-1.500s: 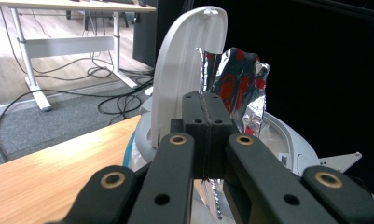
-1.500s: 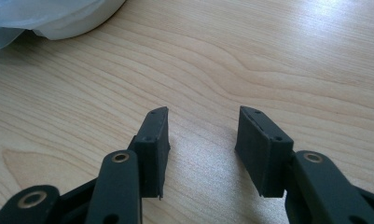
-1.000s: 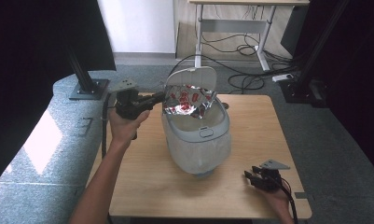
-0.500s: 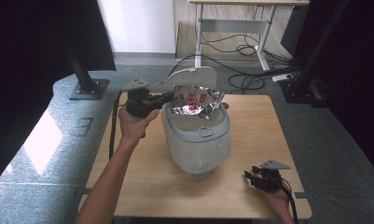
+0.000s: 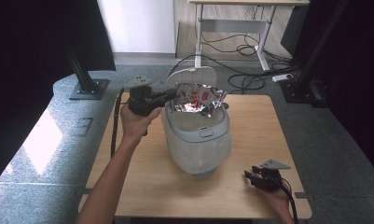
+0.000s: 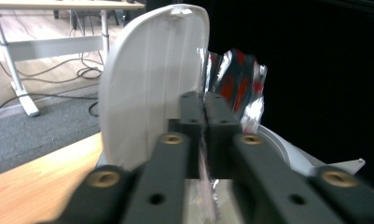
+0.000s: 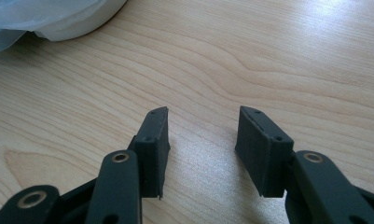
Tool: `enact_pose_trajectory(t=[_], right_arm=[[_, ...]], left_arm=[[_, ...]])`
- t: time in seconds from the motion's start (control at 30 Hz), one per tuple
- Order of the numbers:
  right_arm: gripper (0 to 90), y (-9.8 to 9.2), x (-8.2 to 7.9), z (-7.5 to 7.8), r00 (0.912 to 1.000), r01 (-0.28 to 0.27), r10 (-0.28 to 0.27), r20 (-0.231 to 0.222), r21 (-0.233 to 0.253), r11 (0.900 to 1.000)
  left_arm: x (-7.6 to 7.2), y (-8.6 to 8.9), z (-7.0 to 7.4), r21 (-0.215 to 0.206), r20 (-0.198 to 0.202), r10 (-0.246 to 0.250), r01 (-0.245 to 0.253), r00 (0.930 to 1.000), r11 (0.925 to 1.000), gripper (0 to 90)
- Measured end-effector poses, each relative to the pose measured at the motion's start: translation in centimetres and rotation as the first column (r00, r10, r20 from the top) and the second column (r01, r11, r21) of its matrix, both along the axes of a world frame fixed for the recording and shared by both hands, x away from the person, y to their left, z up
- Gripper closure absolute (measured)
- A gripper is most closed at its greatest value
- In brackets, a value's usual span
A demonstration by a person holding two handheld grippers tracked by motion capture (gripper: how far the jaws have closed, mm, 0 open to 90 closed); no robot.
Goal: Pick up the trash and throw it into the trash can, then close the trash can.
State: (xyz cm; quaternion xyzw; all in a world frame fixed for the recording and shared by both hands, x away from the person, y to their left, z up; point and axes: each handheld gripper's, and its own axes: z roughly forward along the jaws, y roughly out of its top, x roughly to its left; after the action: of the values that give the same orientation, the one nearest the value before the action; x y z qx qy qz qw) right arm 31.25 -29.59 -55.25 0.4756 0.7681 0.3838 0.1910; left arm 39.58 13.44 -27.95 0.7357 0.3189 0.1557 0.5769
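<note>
A white bin (image 5: 196,140) with a raised lid (image 5: 189,77) stands mid-table. A crumpled silver wrapper with red print (image 5: 196,99) hangs over its open mouth. My left gripper (image 5: 168,96) is shut on the wrapper's left edge, held by a hand (image 5: 135,122) from the left. In the left gripper view the jaws (image 6: 204,123) meet on the foil (image 6: 236,88) beside the lid (image 6: 147,79). My right gripper (image 5: 251,177) rests at the table's front right, open; its jaws (image 7: 202,144) stand apart over bare wood.
The wooden table (image 5: 278,135) has free surface to the right of the bin. A black stand base (image 5: 86,88) sits on the grey floor at the left. A desk frame with cables (image 5: 231,32) stands behind.
My left gripper carried the wrapper rightward and slightly farther, from beside the bin to over its open mouth. The right gripper stayed put.
</note>
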Motion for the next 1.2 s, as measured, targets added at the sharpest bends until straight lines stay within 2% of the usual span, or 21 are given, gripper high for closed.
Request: enact_pose_trajectory(t=[0.03, 0.07, 0.17, 0.6, 0.77, 1.0, 1.2], right_arm=[[53.1, 0.0, 0.0, 0.0, 1.0000, 0.000, 0.000, 0.000, 0.000, 1.000], [53.1, 0.0, 0.0, 0.0, 1.0000, 0.000, 0.000, 0.001, -0.001, 1.000], [53.0, 0.0, 0.0, 0.0, 1.0000, 0.000, 0.000, 0.000, -0.001, 1.000], [53.1, 0.0, 0.0, 0.0, 1.0000, 0.000, 0.000, 0.003, -0.005, 1.000], [53.0, 0.1, 0.0, 0.0, 1.0000, -0.001, 0.001, 0.004, -0.006, 1.000], [52.9, 0.1, 0.0, 0.0, 1.0000, -0.001, 0.001, 0.004, -0.005, 1.000], [52.8, 0.0, 0.0, 0.0, 1.0000, -0.003, 0.003, 0.002, -0.002, 1.000]], left_arm=[[0.0, -0.1, 0.0, 0.004, -0.002, -0.004, 0.004, 1.0000, 1.0000, 66.7], [0.0, -0.2, -0.1, 0.008, -0.001, -0.005, 0.005, 1.0000, 1.0000, 59.7], [-0.1, 0.0, -0.1, 0.012, -0.006, -0.020, 0.020, 0.9998, 0.9997, 53.3], [-0.5, 1.9, -0.2, 0.018, -0.006, 0.003, -0.003, 1.0000, 0.9998, 48.6], [-0.7, 2.2, -0.2, 0.042, -0.005, 0.002, -0.002, 1.0000, 0.9991, 44.7], [-0.5, 2.4, -0.4, 0.049, -0.021, 0.006, -0.005, 0.9998, 0.9988, 40.1], [-0.4, 2.5, -0.5, 0.057, -0.019, 0.011, -0.010, 0.9997, 0.9983, 38.3]])
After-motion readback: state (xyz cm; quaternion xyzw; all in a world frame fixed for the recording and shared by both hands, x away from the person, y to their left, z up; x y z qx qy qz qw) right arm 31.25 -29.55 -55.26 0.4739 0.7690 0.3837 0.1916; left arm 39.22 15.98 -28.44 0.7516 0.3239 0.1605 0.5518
